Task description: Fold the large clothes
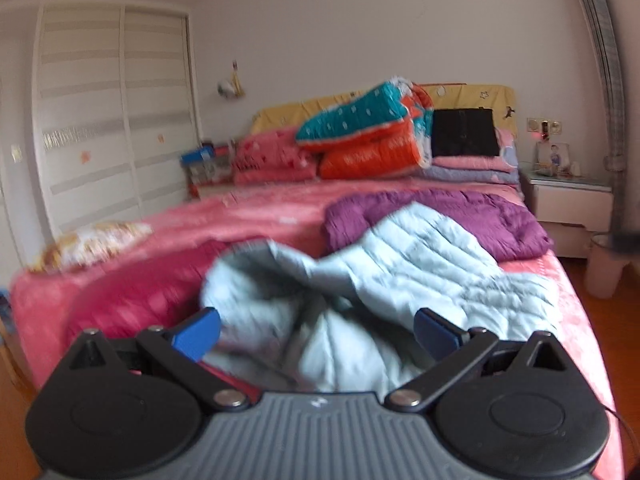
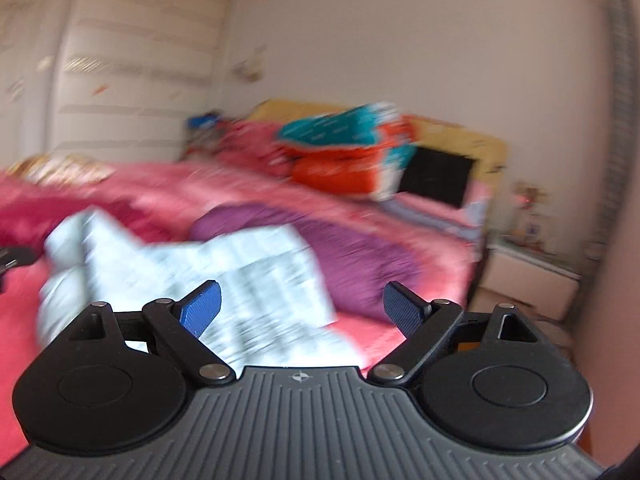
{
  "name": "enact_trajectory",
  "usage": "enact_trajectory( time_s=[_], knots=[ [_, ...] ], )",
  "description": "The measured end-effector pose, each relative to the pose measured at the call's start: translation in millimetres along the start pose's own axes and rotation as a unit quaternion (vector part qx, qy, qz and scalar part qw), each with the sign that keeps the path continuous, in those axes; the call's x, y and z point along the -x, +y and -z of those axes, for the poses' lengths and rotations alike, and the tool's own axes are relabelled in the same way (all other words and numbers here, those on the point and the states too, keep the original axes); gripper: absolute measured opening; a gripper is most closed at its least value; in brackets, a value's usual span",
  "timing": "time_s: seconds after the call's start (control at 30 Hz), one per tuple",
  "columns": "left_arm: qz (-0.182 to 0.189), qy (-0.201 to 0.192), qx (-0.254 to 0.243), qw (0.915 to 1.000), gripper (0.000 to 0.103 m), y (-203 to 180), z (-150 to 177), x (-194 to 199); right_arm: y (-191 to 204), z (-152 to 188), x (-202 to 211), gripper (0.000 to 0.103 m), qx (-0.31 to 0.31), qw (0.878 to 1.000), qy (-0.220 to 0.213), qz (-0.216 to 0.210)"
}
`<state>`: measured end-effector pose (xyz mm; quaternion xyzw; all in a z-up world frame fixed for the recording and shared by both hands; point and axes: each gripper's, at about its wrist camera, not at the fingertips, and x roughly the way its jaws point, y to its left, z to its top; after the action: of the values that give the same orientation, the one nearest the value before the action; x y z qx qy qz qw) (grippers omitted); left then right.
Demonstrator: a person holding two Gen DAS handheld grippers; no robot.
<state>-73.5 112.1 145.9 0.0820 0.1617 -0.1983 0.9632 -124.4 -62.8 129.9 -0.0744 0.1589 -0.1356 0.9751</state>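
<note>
A pale blue quilted jacket (image 1: 420,268) lies crumpled on the pink bed (image 1: 256,216), partly over a purple jacket (image 1: 480,212). A dark red garment (image 1: 144,292) lies to its left. My left gripper (image 1: 316,330) is open and empty, its blue fingers above the near bunched part of the pale jacket. In the blurred right wrist view the pale jacket (image 2: 224,276) and the purple jacket (image 2: 352,256) lie ahead. My right gripper (image 2: 301,312) is open and empty over the pale jacket's near right part.
Folded quilts and pillows (image 1: 372,136) are piled at the headboard. A white wardrobe (image 1: 112,120) stands on the left. A nightstand (image 1: 568,204) and a white bin (image 1: 604,264) stand right of the bed, on a wooden floor.
</note>
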Motion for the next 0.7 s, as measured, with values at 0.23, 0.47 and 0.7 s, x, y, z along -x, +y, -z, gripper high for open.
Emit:
enact_trajectory(
  time_s=[0.23, 0.47, 0.7],
  knots=[
    [0.022, 0.017, 0.008, 0.9996, 0.102, -1, 34, -19, 52, 11, -38, 0.103, -0.005, 0.994, 0.039, -0.099],
    [0.051, 0.019, -0.001, 0.9985, 0.101, -4, 45, -41, 70, 10, -57, 0.103, -0.018, 0.984, 0.060, -0.165],
    [0.079, 0.039, 0.008, 0.9960, 0.097, -9, 51, -66, 85, 9, -86, 0.099, -0.028, 0.980, 0.086, -0.179]
  ],
)
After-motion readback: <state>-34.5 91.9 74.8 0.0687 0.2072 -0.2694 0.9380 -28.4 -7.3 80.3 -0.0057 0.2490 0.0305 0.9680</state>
